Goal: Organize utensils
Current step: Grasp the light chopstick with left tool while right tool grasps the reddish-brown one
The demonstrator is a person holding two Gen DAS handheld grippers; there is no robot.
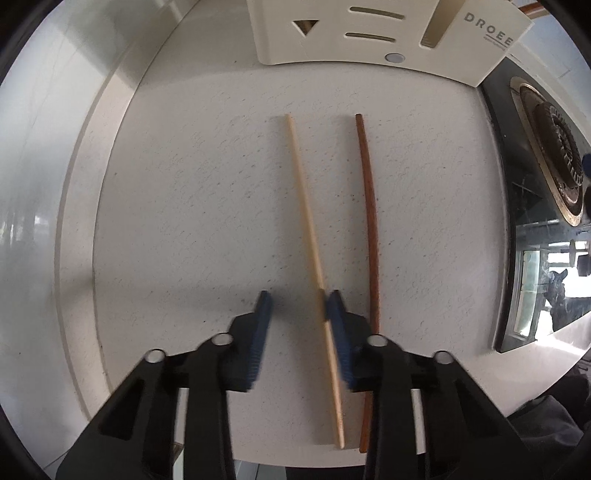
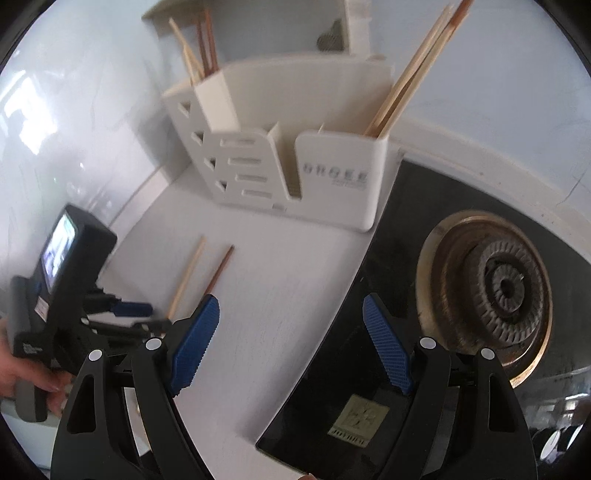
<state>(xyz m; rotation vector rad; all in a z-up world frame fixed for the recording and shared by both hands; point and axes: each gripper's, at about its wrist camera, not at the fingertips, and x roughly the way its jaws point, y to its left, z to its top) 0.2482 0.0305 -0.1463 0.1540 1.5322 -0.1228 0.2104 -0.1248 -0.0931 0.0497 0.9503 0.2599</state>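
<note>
Two chopsticks lie side by side on the white counter: a pale wooden one (image 1: 305, 206) and a dark brown one (image 1: 370, 206). They also show in the right wrist view, pale (image 2: 188, 273) and brown (image 2: 221, 268). My left gripper (image 1: 299, 306) is open and low over the counter, its jaws either side of the pale chopstick, whose near part runs along the right blue pad (image 1: 338, 325). My right gripper (image 2: 290, 314) is open and empty, held above the counter's edge by the stove. The cream utensil holder (image 2: 332, 177) stands behind, with several chopsticks (image 2: 406, 74) upright in its compartments.
A black glass hob (image 2: 388, 236) with a brass gas burner (image 2: 495, 284) lies to the right of the counter. The holder's slotted front (image 1: 369, 33) stands at the far end of the counter. A tiled wall (image 2: 74, 92) runs along the left.
</note>
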